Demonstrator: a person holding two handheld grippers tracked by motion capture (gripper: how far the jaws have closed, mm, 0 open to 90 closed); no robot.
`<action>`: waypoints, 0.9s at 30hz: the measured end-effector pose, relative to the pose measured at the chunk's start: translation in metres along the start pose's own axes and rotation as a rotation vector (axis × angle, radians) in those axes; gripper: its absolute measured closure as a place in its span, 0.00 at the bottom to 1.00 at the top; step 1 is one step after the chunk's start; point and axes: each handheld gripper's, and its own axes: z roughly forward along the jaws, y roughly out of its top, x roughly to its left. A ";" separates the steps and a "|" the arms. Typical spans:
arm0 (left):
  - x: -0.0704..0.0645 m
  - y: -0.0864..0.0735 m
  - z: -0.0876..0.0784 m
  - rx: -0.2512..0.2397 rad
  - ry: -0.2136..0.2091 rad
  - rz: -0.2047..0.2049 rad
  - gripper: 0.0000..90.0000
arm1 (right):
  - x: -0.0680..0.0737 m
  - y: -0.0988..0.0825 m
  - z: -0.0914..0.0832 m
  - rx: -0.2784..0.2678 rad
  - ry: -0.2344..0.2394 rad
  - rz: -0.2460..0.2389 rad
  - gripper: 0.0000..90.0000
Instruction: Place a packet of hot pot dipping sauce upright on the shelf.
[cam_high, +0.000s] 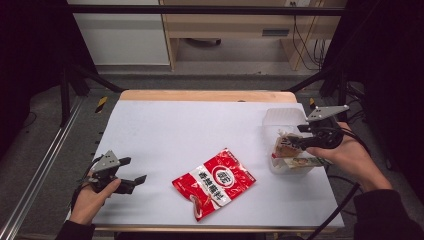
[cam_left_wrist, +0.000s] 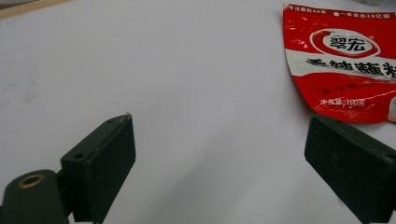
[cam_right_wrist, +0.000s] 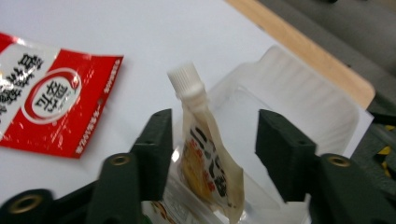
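Plenty of bare white table (cam_high: 165, 130) from about 9 to 1 o'clock of the red packet (cam_high: 214, 183), so a gripper can sweep through there no problem. Tight spot is over at 3 o'clock: the clear tub (cam_high: 285, 120) sits near the right edge with a spouted pouch (cam_right_wrist: 205, 154) sticking up inside it.

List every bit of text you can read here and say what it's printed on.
"翠宏": brand in the oval on the red packet.
"100克": low on that packet's front, after small characters too blurred to read.
Top strip and big black characters on that packet: too blurred or cut off.
Print on the spouted pouch in the clear tub: unreadable.
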 end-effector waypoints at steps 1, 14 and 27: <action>0.000 0.000 0.000 0.002 0.000 0.001 0.10 | 0.005 0.004 -0.003 -0.011 -0.007 -0.004 0.42; -0.013 0.003 0.007 0.025 0.008 0.039 0.07 | 0.089 0.044 -0.009 -0.071 -0.035 -0.060 0.20; -0.022 0.006 0.012 0.032 -0.001 0.058 0.06 | 0.149 0.041 0.033 -0.077 0.022 -0.105 0.14</action>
